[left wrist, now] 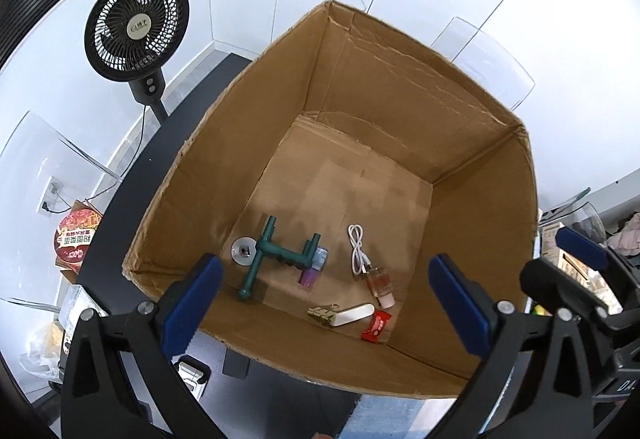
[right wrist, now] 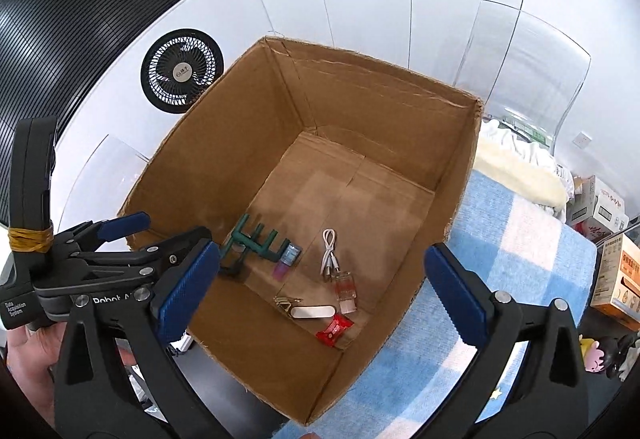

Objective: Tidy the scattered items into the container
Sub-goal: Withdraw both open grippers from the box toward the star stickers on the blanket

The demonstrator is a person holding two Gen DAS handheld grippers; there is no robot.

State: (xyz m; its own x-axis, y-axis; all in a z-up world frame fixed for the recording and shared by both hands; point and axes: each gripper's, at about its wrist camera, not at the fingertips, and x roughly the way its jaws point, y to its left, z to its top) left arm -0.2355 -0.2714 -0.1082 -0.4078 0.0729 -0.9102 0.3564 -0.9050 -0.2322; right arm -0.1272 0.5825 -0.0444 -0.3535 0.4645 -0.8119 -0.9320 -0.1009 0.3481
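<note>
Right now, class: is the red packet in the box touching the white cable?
Apart. The left wrist view shows bare cardboard between the red packet and the white cable.

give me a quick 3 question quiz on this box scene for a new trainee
1. True or false: both grippers are shut on items.
2. Which lies nearest the red packet on the floor of the cardboard box? A) the green plastic rack B) the white oblong case C) the metal disc
3. What is the white coiled thing near the middle of the box floor?

Key
1. False. The left gripper and the right gripper both stand wide open above the box, with nothing between their pads.
2. B. The white oblong case lies right beside the packet; the green plastic rack and the metal disc lie further off.
3. A white cable.
</note>
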